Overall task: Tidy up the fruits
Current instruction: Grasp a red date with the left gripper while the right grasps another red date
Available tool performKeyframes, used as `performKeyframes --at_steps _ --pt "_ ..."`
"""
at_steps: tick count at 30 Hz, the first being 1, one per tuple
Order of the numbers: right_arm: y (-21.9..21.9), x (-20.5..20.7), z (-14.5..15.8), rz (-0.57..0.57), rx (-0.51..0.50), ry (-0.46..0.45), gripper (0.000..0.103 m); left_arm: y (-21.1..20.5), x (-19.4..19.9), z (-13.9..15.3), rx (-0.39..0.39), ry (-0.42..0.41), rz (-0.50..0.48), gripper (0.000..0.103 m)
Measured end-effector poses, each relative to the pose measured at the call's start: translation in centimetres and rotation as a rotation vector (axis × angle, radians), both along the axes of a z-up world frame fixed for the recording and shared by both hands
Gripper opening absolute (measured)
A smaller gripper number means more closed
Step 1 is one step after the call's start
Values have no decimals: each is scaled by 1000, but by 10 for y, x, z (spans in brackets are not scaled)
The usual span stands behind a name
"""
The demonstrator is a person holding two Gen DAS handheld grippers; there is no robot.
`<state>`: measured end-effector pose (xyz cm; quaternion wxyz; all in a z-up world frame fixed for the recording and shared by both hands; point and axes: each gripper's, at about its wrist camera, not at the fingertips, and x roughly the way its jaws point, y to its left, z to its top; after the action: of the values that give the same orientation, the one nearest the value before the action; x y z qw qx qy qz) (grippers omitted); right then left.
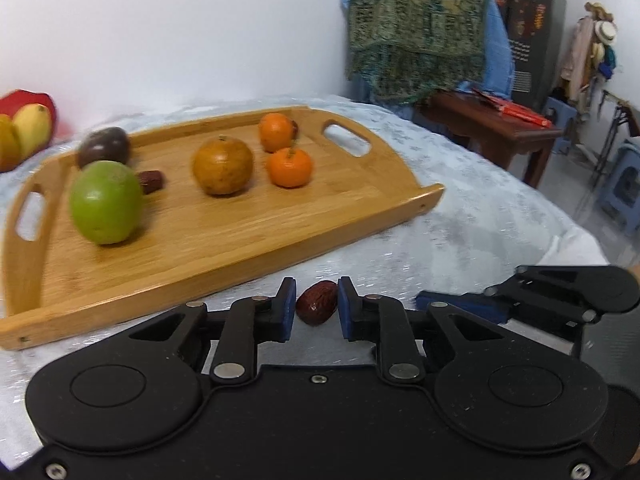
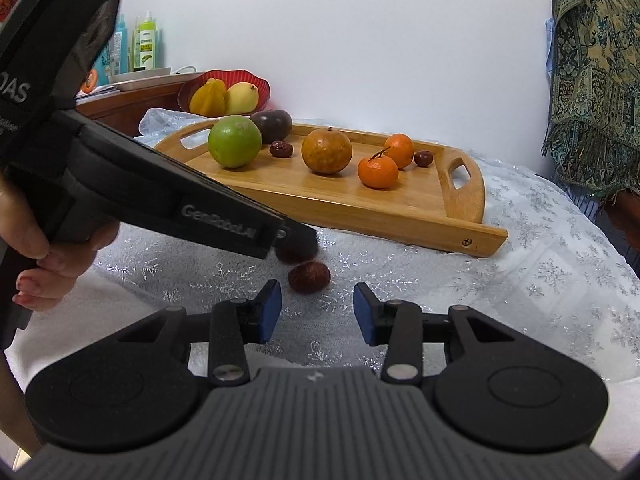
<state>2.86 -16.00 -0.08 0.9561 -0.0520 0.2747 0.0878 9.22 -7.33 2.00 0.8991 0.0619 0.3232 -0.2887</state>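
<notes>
My left gripper (image 1: 317, 307) is shut on a wrinkled red date (image 1: 317, 307) that rests on the white tablecloth just in front of the wooden tray (image 1: 240, 248). In the right wrist view it reaches in from the left, its tip (image 2: 296, 240) over that date (image 2: 294, 255). A second loose date (image 2: 309, 277) lies just ahead of my right gripper (image 2: 318, 312), which is open with nothing between its blue pads. On the tray (image 2: 400, 232) sit a green fruit (image 2: 235, 142), a dark passion fruit (image 2: 272, 125), a brownish orange (image 2: 327, 151), two mandarins (image 2: 378, 170) and two dates (image 2: 281, 149).
A red bowl (image 2: 262, 84) with yellow fruit stands behind the tray, with bottles (image 2: 144, 46) further back left. A person's hand (image 2: 40, 240) holds the left gripper. A patterned cloth (image 1: 416, 28) hangs at the right above a dark wooden side table (image 1: 492, 124).
</notes>
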Motion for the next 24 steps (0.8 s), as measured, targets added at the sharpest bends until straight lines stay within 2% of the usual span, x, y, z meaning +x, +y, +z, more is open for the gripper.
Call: performKeyframes --at_steps 6,13,14,17,24 --pt "3 3 0 -6 19 -3 48 21 -6 -2 25 -28 64 21" --pt "12 11 -1 -13 19 -5 47 31 -5 -12 -22 -5 112 22" --pt "14 12 -1 -14 20 -3 46 30 -4 -16 -15 12 125 21" --pt "17 14 -2 -22 20 -4 43 29 -7 -17 -8 -22 122 21" --pt "16 15 -4 -46 21 -3 36 26 -8 -20 -13 -21 139 21"
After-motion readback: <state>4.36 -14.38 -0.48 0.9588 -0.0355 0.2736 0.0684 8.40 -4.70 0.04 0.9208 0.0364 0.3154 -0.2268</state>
